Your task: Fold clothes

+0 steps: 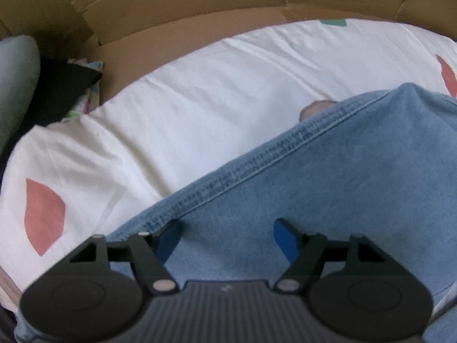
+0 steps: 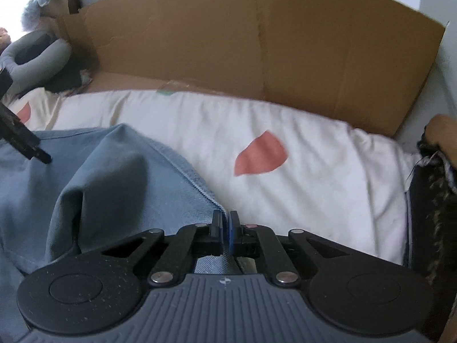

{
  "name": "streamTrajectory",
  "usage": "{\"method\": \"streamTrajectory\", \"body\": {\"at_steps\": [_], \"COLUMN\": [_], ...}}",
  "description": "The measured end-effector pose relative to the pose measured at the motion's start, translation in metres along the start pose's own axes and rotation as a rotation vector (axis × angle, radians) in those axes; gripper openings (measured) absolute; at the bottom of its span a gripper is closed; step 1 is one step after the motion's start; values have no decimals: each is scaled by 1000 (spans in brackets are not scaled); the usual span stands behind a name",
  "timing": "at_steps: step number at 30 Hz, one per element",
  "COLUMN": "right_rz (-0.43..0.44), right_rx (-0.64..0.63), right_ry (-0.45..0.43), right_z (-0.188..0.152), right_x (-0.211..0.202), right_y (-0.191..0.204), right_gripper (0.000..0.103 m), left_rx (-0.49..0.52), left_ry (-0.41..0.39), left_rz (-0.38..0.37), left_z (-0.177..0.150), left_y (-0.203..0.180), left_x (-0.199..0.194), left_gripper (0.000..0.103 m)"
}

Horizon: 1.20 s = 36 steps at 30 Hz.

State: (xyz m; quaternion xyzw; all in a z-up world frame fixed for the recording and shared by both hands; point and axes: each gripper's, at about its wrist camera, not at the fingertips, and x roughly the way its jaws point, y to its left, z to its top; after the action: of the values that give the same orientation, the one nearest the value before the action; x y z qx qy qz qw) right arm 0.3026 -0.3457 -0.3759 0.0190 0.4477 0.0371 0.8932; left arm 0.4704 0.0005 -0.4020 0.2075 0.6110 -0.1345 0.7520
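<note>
Jeans (image 2: 100,185) on white patterned sheet (image 2: 285,200), cardboard (image 2: 257,43) behind; right jaws pinch hem, left jaws spread, empty.

text: none legible | labels: none | numbers: none

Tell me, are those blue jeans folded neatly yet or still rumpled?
Still rumpled. The denim garment lies in loose, bulging folds on the white sheet, one edge pinched in the right tongs; the left tongs stand open above it.
</note>
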Motion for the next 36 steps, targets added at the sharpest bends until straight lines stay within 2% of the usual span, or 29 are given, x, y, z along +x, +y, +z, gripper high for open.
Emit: {"method": "streamTrajectory", "body": {"at_steps": [3, 7, 11, 14, 15, 17, 18, 20, 23, 27, 29, 31, 33, 36], "right_rz": [-9, -21, -84, -89, -59, -10, -5, -4, 2, 53, 80, 123, 163, 189], "right_rx": [-17, -31, -65, -72, -50, 5, 44, 130, 292, 512, 584, 664, 727, 822], "right_ry": [-13, -31, -72, -91, -84, -76, -79, -89, -103, -104, -86, -72, -76, -82], "right_z": [6, 12, 21, 25, 24, 16, 9, -2, -19, -44, -52, -61, -66, -70], "right_x": [-1, -3, -10, -9, -6, -3, -4, -8, -13, -16, -13, -9, -5, 4], "right_y": [-2, -3, -10, -15, -19, -27, -33, -48, -75, -109, -116, -122, -125, -130], "right_gripper": [1, 1, 1, 3, 7, 19, 33, 41, 41, 41, 41, 45, 58, 65], "left_rx": [3, -5, -16, -21, -21, -20, -20, -21, -23, -4, -1, -1, -1, -1], "left_ry": [0, -14, -27, -23, -22, -20, -23, -28, -35, -39, -35, -28, -25, -24], "left_rz": [5, 6, 9, 8, 9, 7, 5, 2, -7, -11, -11, -14, -18, -21], "left_z": [-2, -3, -9, -15, -16, -17, -17, -15, -10, -7, -7, -6, -6, -4], "left_y": [2, 5, 6, 9, 9, 7, 4, 5, 4, -1, -1, -2, -2, -5], "left_x": [-3, -11, -17, -16, -15, -14, -13, -12, -8, -6, -4, -1, 1, 2], "left_gripper": [69, 69, 69, 69, 69, 69, 69, 69, 69, 69, 69, 69, 69, 69]}}
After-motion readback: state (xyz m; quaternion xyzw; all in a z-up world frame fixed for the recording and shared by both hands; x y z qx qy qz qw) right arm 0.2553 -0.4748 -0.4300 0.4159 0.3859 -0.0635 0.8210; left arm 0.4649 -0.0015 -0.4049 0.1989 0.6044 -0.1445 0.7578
